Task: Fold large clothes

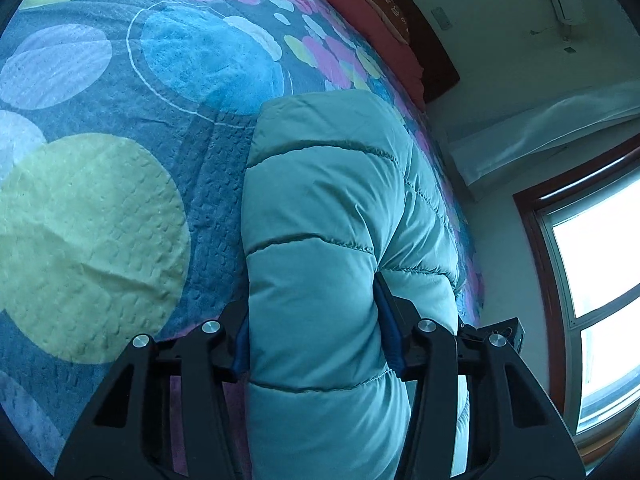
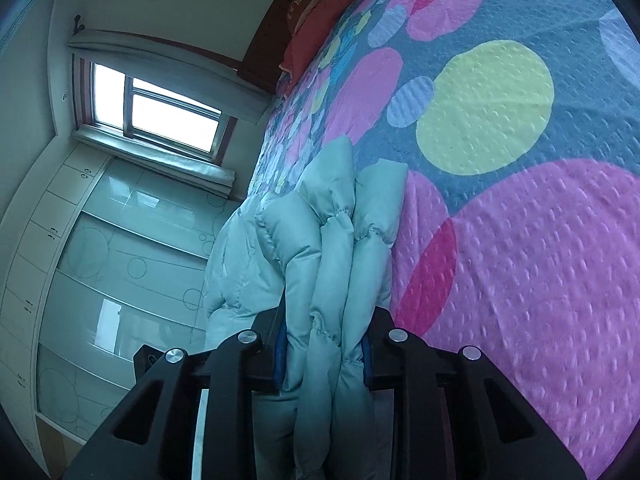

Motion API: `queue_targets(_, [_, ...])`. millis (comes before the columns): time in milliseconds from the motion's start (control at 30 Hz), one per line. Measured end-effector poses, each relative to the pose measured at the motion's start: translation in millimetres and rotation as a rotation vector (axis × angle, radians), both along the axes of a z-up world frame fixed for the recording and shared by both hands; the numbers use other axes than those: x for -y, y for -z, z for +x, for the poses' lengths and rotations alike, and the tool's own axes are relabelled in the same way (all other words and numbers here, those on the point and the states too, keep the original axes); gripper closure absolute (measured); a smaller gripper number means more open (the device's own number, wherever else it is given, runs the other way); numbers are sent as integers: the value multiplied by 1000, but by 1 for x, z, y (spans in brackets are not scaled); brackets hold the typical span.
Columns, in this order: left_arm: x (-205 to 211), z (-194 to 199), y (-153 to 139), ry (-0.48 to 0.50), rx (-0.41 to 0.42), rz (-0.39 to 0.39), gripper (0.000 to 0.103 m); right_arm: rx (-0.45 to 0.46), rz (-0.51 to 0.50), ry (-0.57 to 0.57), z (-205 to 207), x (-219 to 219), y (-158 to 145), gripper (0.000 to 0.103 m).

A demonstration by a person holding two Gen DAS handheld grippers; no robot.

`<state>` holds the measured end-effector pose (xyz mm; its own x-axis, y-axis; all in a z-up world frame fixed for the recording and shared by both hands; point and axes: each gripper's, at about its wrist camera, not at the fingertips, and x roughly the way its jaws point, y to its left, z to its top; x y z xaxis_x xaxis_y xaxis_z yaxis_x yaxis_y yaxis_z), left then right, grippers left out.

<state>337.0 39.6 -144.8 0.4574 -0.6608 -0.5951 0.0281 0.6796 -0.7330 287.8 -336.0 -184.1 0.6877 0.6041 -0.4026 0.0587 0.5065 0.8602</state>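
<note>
Spotted bedspread [image 1: 120, 128] underlies a teal puffer [image 1: 320, 220]; left gripper [image 1: 316, 340] pinches a thick fold — right gripper [image 2: 324, 344] squeezes bunched layers.

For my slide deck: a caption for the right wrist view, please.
Right hand-held gripper clamps bunched folds of a pale green puffer jacket above a bedspread with coloured circles.

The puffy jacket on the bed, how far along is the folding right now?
Done so far: both grippers have hold of the light green jacket. The left gripper is shut on a thick padded section, and the right gripper pinches several bunched layers. In hand: the jacket is gathered up over the edge of the bedspread, not lying flat. Left: no neat fold shows yet, so laying it out and folding it all remain.
</note>
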Motion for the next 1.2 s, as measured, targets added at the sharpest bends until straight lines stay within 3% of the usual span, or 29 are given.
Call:
queue_targets(100, [-5,-4,0,6,4,-4,46,-18,-9,-3,-5,1,-4,71])
queue_targets(233, [-18,-22,-3,-11,-9,-39,40,-67,-19,21,-22,1,-11,42])
queue_targets(467, [-24,-75,-4,6,-12,-82,28,-65,-8,-42,-73,-17,-13,37])
queue_targets(567, [-20,-89,5,15,-26,-93,27,-66,-31,-42,-89,-26,-12,36])
queue_targets(600, [-20,-92,6,14,-27,-98,28,-67,-29,-42,-92,-28,-10,36])
queue_targets(633, [-19,-94,7,13,-25,-106,38,-67,-22,-49,-95,-30,-9,36])
queue_targets(700, [-19,-97,6,9,-24,-111,46,-63,-25,-54,-97,-34,-7,37])
queue_targets(767, [-20,-101,2,6,-19,-108,56,-65,-24,-62,-98,-38,-7,56])
queue_targets(833, [-20,-107,-3,0,-15,-105,60,-61,-20,-60,-100,-40,-9,64])
queue_targets(1067, [-20,-120,-1,-7,6,-49,61,-53,5,-61,-109,-39,0,70])
queue_targets(1200, [-18,-119,-3,-16,3,-21,52,-55,22,-67,-107,-37,3,69])
